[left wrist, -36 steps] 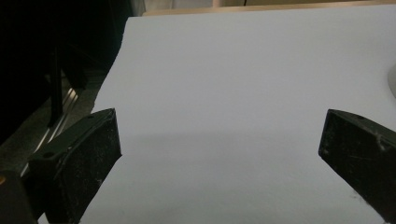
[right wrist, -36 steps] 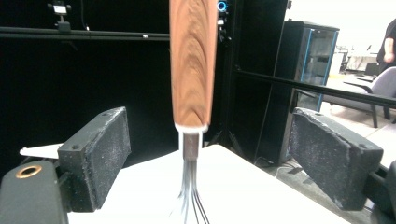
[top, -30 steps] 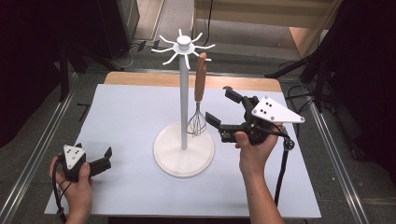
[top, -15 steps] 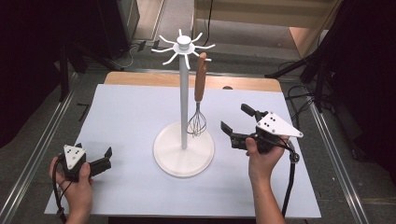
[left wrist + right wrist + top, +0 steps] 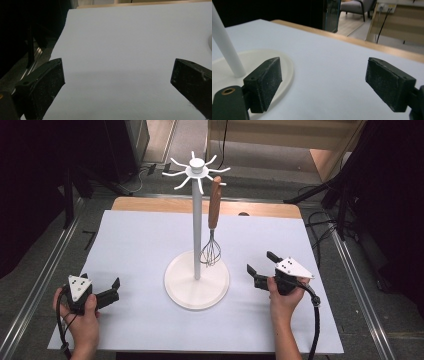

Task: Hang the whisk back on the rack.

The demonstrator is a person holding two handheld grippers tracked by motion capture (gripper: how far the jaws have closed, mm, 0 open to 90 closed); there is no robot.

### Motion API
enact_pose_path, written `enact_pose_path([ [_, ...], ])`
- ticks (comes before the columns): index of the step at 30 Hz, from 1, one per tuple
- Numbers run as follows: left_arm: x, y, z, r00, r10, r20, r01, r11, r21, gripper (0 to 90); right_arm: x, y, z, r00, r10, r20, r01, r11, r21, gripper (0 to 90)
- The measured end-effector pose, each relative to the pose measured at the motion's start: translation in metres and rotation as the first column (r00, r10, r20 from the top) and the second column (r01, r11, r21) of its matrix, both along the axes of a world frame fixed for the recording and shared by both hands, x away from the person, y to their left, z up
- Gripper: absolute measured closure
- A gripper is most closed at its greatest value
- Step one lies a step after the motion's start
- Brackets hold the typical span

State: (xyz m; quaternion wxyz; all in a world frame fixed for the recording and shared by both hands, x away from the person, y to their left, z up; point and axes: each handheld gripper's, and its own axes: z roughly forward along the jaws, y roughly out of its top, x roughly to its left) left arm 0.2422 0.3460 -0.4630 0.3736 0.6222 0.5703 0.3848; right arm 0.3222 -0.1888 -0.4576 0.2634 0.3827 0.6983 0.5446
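Whisk (image 5: 213, 234) hangs by its handle from the stand (image 5: 197, 279) at mid-counter (image 5: 140, 240). Both grippers, left (image 5: 107, 292) and right (image 5: 264, 266), rest low with jaws wide apart, empty. A careless reach could knock the tall stand over

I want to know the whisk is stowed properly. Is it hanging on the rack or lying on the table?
Hanging. The whisk hangs upright from a hook of the white stand, wooden handle up, wire head just above the round base.
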Motion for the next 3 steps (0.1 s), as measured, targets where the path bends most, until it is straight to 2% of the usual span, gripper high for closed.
enact_pose_path([
  [3, 0.0002, 0.0000, -0.0001, 1.0000, 0.001, 0.001, -0.001, 1.0000, 0.000, 0.0, 0.0008, -0.0035, -0.0074, 0.9996, -0.027, -0.008, 0.027, 0.9996, 0.003, 15.7],
])
